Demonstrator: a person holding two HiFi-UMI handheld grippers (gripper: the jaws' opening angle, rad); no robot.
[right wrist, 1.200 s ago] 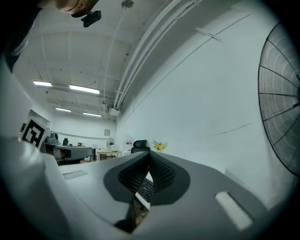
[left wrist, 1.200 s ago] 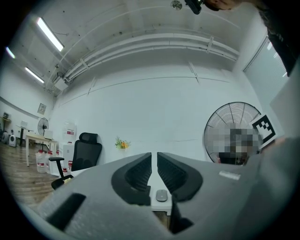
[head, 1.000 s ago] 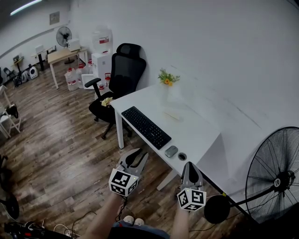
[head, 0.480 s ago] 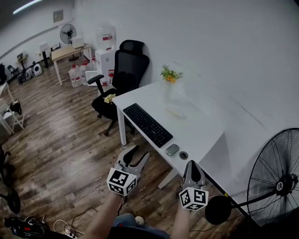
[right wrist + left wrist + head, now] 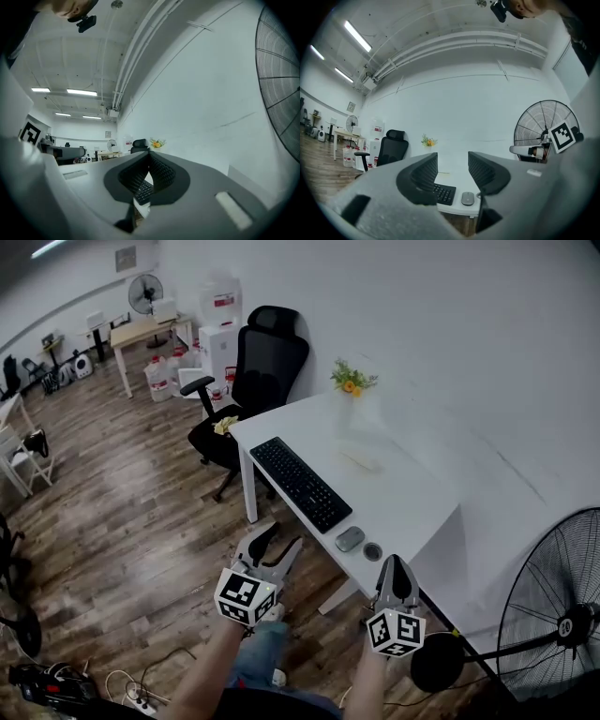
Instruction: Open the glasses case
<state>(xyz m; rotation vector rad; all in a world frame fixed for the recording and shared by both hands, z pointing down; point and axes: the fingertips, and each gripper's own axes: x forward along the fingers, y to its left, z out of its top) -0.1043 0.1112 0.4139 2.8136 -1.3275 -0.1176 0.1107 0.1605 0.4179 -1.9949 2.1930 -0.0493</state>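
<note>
A pale, flat oblong thing (image 5: 362, 461) lies on the white desk (image 5: 412, 507) near the flower vase; I cannot tell whether it is the glasses case. Both grippers hang in the air in front of the desk's near end, touching nothing. My left gripper (image 5: 279, 538) is opening and its jaws stand wide apart with nothing between them; in the left gripper view (image 5: 453, 168) the keyboard (image 5: 443, 193) and the mouse (image 5: 467, 198) show through the gap. My right gripper (image 5: 394, 563) is shut on nothing, its pads (image 5: 157, 171) meeting at the tips.
On the desk are a black keyboard (image 5: 300, 484), a grey mouse (image 5: 350, 539), a small round thing (image 5: 373, 551) and yellow flowers (image 5: 353, 381). A black office chair (image 5: 262, 371) stands at the far end. A large floor fan (image 5: 553, 615) is at the right. Cables lie on the wood floor (image 5: 141, 549).
The left gripper's jaws have spread wider. Both grippers and the view have moved a little closer to the desk. The right gripper has stayed shut.
</note>
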